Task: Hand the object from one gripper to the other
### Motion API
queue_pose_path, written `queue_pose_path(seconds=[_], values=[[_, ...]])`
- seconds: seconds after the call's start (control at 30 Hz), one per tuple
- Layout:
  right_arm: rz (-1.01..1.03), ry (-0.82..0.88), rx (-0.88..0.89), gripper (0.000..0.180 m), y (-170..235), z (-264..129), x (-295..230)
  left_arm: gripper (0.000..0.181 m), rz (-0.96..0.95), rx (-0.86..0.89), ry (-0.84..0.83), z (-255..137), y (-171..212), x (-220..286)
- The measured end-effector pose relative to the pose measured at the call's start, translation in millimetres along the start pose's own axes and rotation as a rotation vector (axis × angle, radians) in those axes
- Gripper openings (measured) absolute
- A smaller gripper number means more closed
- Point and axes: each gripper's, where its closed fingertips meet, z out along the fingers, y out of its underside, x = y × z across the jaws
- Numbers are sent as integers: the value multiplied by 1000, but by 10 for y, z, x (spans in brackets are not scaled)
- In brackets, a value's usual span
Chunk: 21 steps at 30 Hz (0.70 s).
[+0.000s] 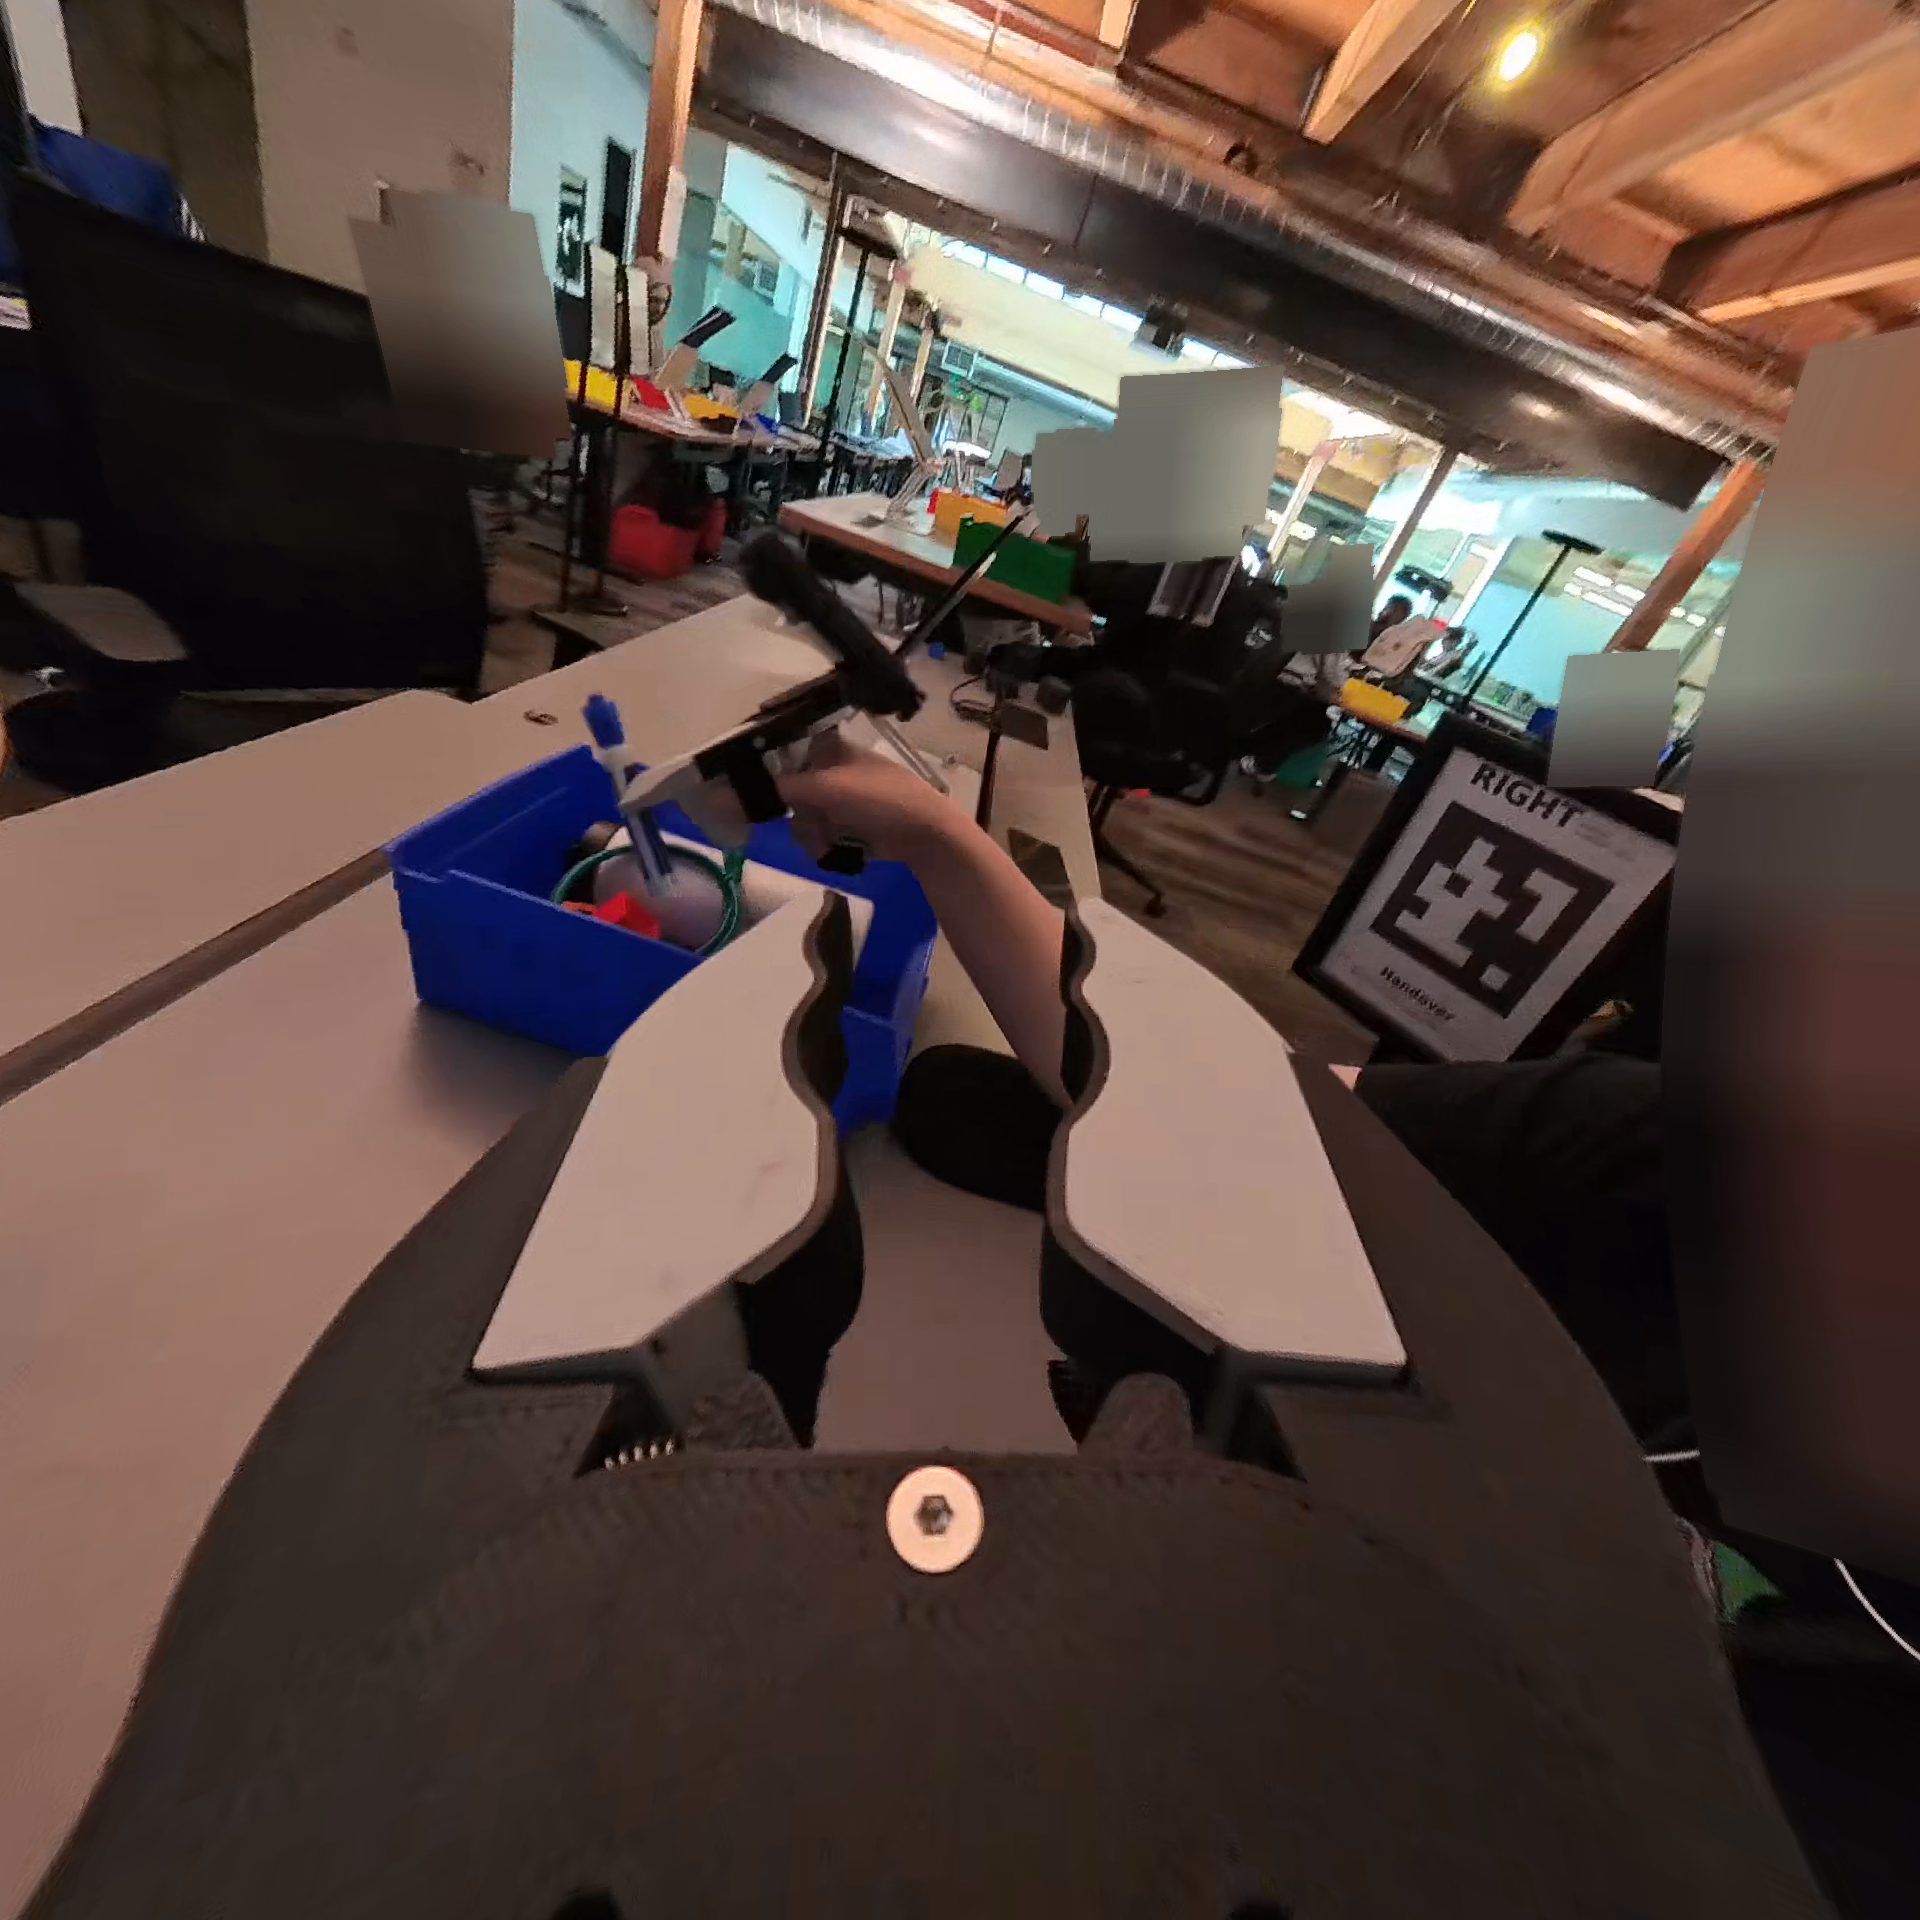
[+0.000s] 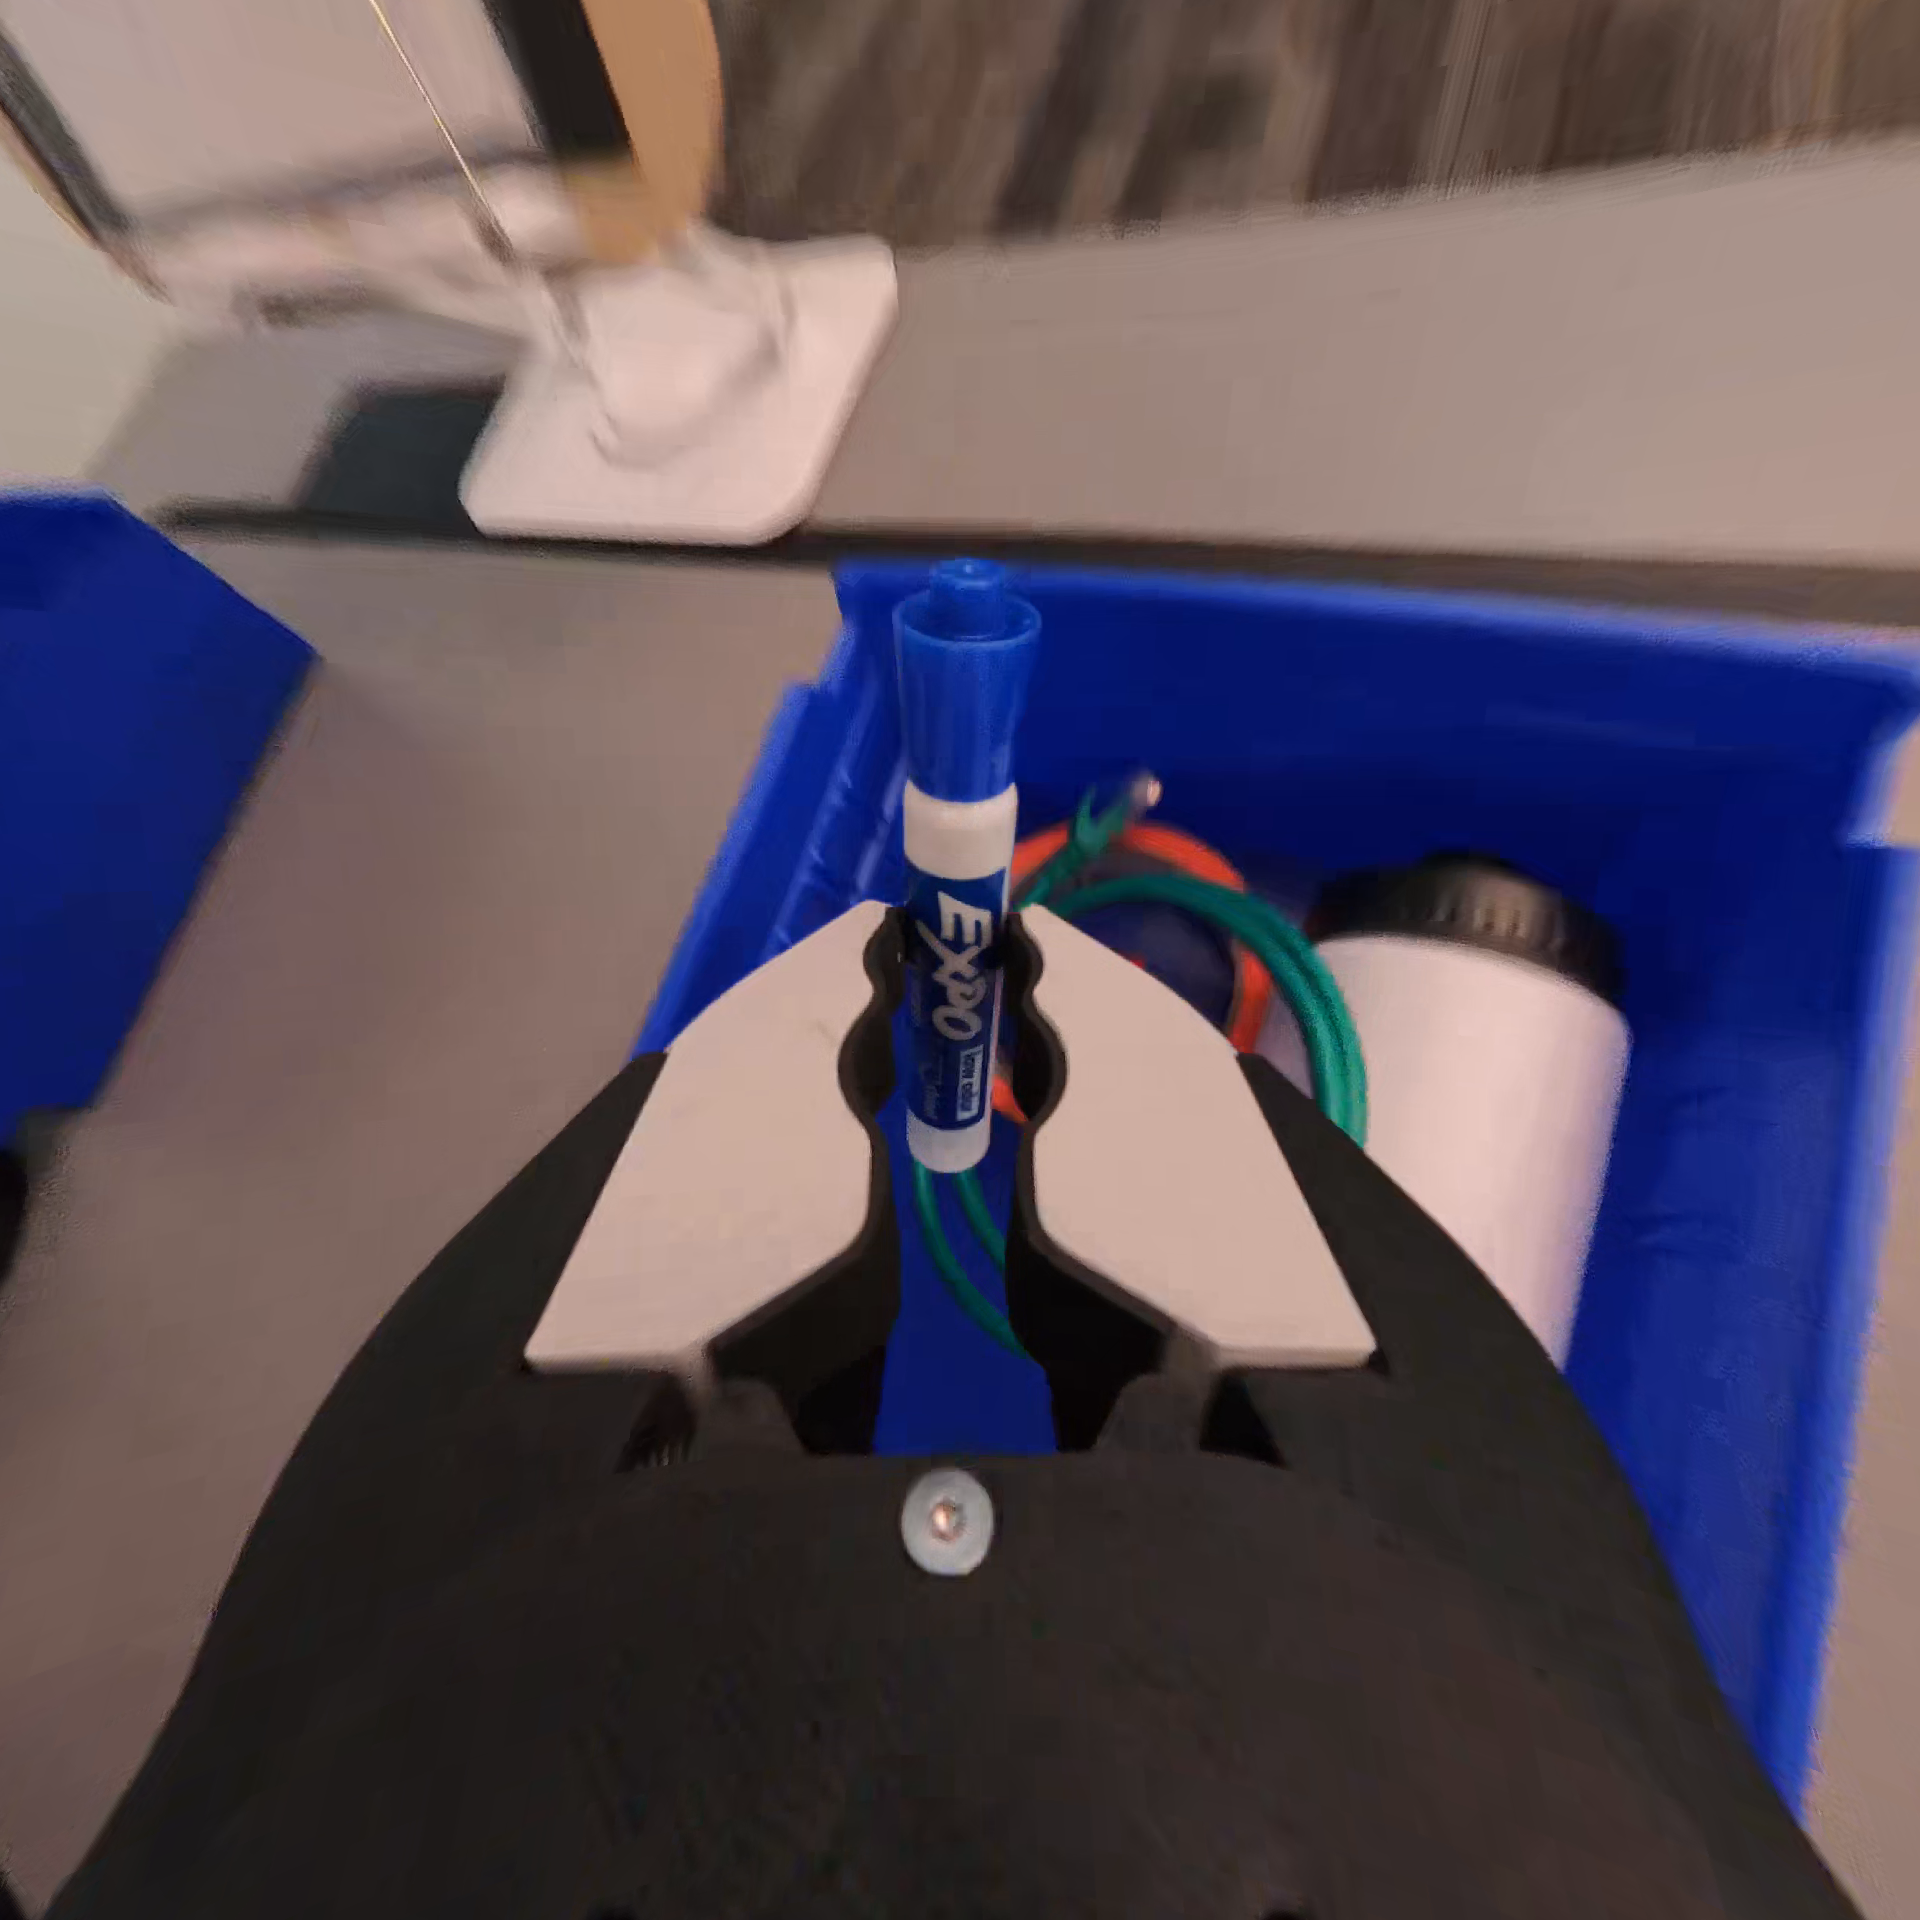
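Note:
A blue-capped white marker (image 2: 958,883) stands upright between the tips of my right gripper (image 2: 954,940), which is shut on it above a blue bin (image 2: 1455,686). In the left wrist view the right gripper (image 1: 649,795) holds the marker (image 1: 629,800) over the same bin (image 1: 499,935). My left gripper (image 1: 945,935) is open and empty, nearer than the bin and to its right, with the person's forearm (image 1: 966,883) beyond its tips.
The bin holds a white cylinder with a black cap (image 2: 1455,1091), a green cable (image 2: 1320,997) and an orange ring (image 2: 1132,842). A second blue bin (image 2: 104,748) stands to the left. A white stand base (image 2: 686,416) sits behind. A framed marker board (image 1: 1486,904) leans at right. My right fingertips sit around 40 cm from my left ones.

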Motion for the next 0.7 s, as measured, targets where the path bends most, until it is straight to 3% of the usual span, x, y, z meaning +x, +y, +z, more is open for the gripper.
queue_pose_path(seconds=[0.17, 0.33, 0.57, 0.7], values=[[70, -52, -228, 21, 401, 474, -134, 38, -5, -38, -10, -85, 5, 56], [80, 8, -280, 21, 534, 649, -80, 37, -10, -49, -22, -105, 7, 48], [78, -18, -208, 23, 406, 634, -73, 39, -9, -49, -83, -191, -29, -41], [22, 0, -76, 23, 135, 446, -73, 44, 97, -83, -350, -487, -75, -383]])
